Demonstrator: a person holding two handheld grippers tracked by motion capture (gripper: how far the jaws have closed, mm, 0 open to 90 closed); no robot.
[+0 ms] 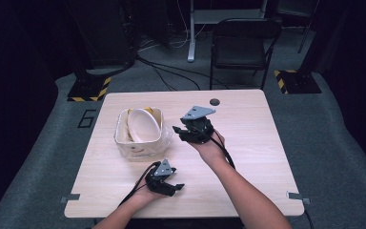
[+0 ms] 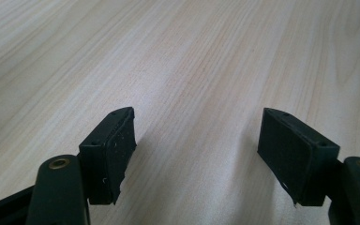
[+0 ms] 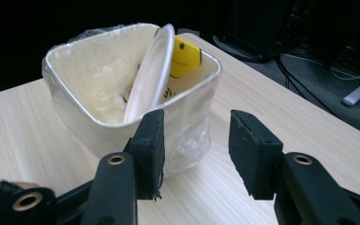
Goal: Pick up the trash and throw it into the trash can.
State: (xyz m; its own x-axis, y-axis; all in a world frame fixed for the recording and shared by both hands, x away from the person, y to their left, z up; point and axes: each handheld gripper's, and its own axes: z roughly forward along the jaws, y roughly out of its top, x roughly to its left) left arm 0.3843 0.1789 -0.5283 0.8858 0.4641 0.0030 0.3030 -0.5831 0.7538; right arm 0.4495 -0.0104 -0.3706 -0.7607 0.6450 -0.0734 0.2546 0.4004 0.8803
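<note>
A cream square bin (image 1: 139, 143) lined with clear plastic stands on the left half of the wooden table (image 1: 248, 157). A white plate (image 1: 144, 125) leans on edge inside it, with a yellow smiley-face item (image 3: 184, 57) behind the plate. My right gripper (image 1: 177, 130) hovers just right of the bin, open, nothing between its pads; the right gripper view has the bin (image 3: 187, 126) close ahead with the plate (image 3: 151, 75) in it. My left gripper (image 1: 177, 187) rests low near the table's front edge, open and empty, over bare wood (image 2: 192, 56).
A small dark round hole (image 1: 214, 101) marks the table's far edge. A black folding chair (image 1: 240, 45) stands beyond the table on grey carpet, with cables and stand bases around it. Bare wood lies to the right of my right hand.
</note>
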